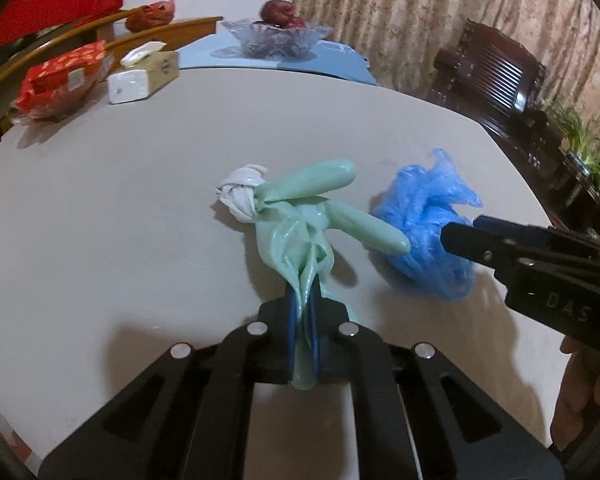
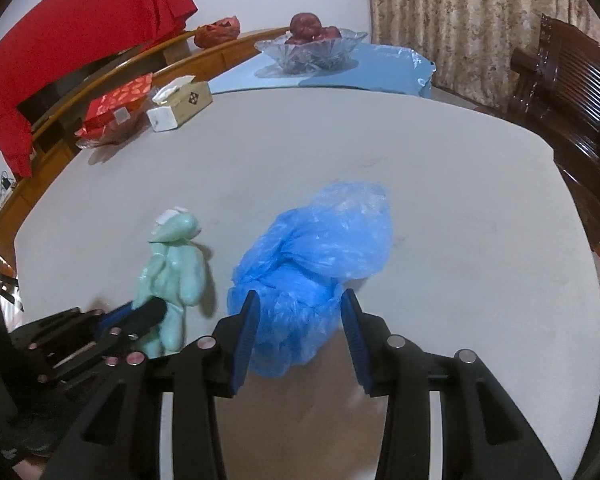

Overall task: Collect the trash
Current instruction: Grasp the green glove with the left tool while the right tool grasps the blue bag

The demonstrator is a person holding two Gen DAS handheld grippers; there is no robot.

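Observation:
My left gripper (image 1: 304,292) is shut on a pale green rubber glove (image 1: 300,220) with a white knotted end (image 1: 242,194), holding it over the grey table (image 1: 120,208). A crumpled blue plastic bag (image 1: 424,224) lies to its right. My right gripper (image 2: 300,308) is open, its blue-padded fingers (image 2: 248,328) on either side of the blue bag (image 2: 316,264), apart from it. The green glove (image 2: 176,276) and the left gripper (image 2: 140,316) show to the left in the right wrist view.
At the table's far left lie a tissue box (image 1: 144,74) and a red packet (image 1: 60,80). A glass fruit bowl (image 1: 276,38) sits on a blue mat at the back. A dark wooden chair (image 1: 496,80) stands to the right.

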